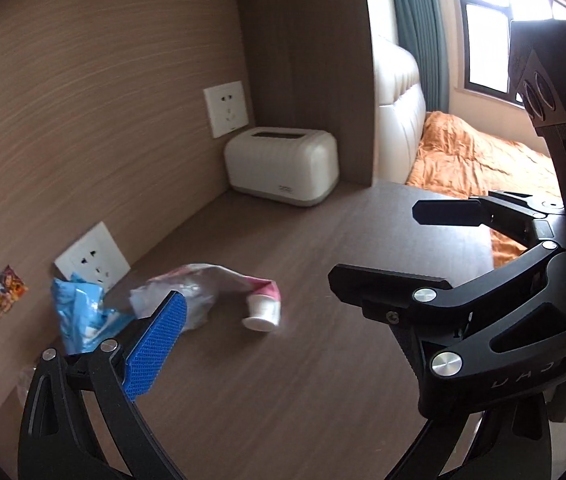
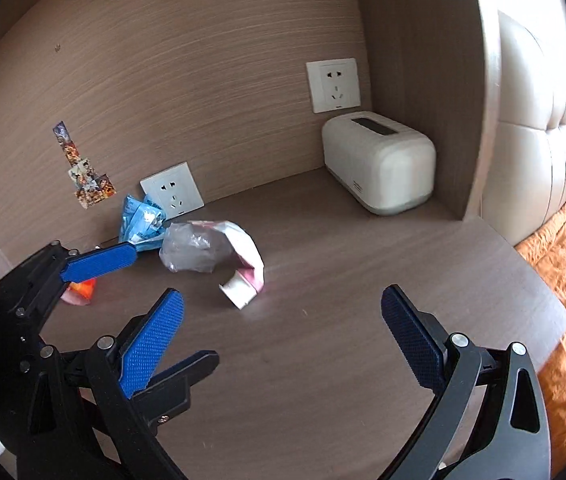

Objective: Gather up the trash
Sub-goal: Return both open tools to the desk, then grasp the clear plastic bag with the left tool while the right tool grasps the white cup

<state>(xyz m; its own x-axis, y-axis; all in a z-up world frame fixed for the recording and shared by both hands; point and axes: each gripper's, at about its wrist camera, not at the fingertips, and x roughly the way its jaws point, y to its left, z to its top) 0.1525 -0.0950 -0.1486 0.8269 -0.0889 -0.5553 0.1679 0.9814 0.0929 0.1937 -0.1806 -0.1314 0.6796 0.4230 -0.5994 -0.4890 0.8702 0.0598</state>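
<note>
A crumpled silver and pink wrapper with a white cap (image 1: 219, 296) (image 2: 219, 254) lies on the brown wooden desk (image 1: 283, 360). A crumpled blue wrapper (image 1: 79, 312) (image 2: 141, 222) lies beside it against the back wall. A small orange-red scrap (image 2: 79, 292) lies left of them. My left gripper (image 2: 131, 300) is open and empty, its blue finger pad (image 1: 155, 348) just in front of the wrappers. My right gripper (image 2: 283, 340) (image 1: 395, 248) is open and empty, hovering over the desk right of the trash.
A white box-shaped container (image 1: 283, 166) (image 2: 379, 164) stands in the desk's back corner. Two wall sockets (image 1: 93, 260) (image 1: 227, 108) and stickers (image 2: 83, 176) are on the wall. A bed with an orange blanket (image 1: 475, 160) lies beyond the desk's right edge.
</note>
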